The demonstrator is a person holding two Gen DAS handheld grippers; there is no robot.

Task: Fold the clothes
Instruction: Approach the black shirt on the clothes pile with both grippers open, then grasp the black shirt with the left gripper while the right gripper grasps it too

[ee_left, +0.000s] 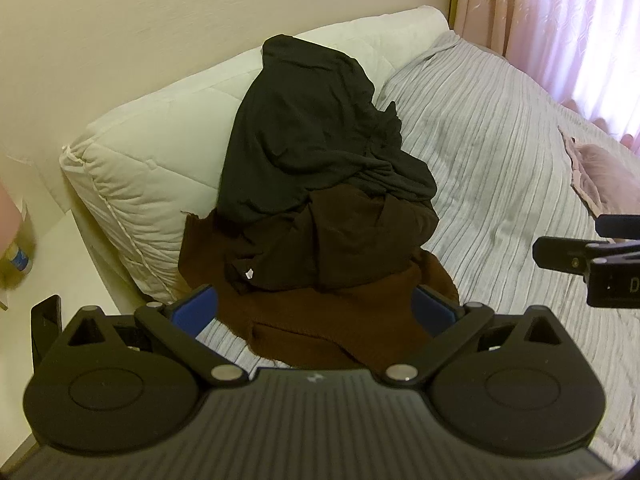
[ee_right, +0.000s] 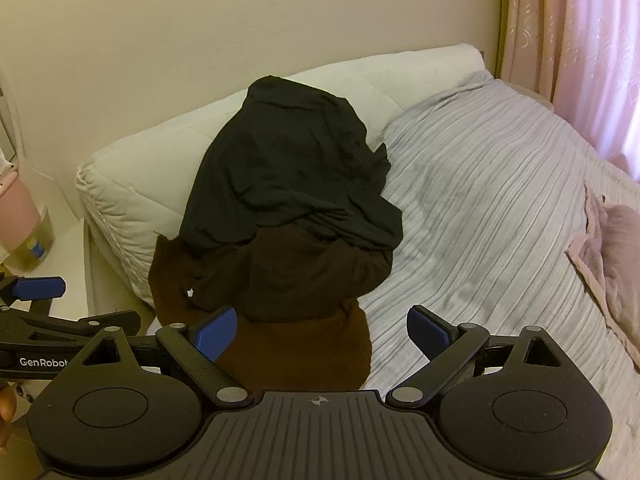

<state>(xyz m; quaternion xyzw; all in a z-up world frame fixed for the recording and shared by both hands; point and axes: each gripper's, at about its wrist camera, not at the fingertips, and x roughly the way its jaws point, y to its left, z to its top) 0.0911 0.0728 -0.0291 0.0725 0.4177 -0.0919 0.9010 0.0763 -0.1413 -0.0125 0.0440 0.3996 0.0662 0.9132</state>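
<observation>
A heap of clothes lies on the bed against the pillow. A black garment (ee_left: 312,136) (ee_right: 288,176) is on top, and a dark brown one (ee_left: 320,252) (ee_right: 288,276) is under it. A brown knit garment (ee_left: 320,328) (ee_right: 296,352) lies lowest, nearest me. My left gripper (ee_left: 316,312) is open and hovers just above the near edge of the brown knit, its blue pads on either side. My right gripper (ee_right: 324,332) is open and empty over the heap's right edge. It also shows at the right edge of the left wrist view (ee_left: 592,256).
A white quilted pillow (ee_left: 148,160) (ee_right: 132,184) leans on the cream wall. A grey striped bedsheet (ee_left: 500,168) (ee_right: 480,208) covers the bed. A pink cloth (ee_left: 600,176) (ee_right: 612,264) lies at the right. Pink curtains (ee_right: 580,40) hang behind. A white side table (ee_left: 60,264) stands at the left.
</observation>
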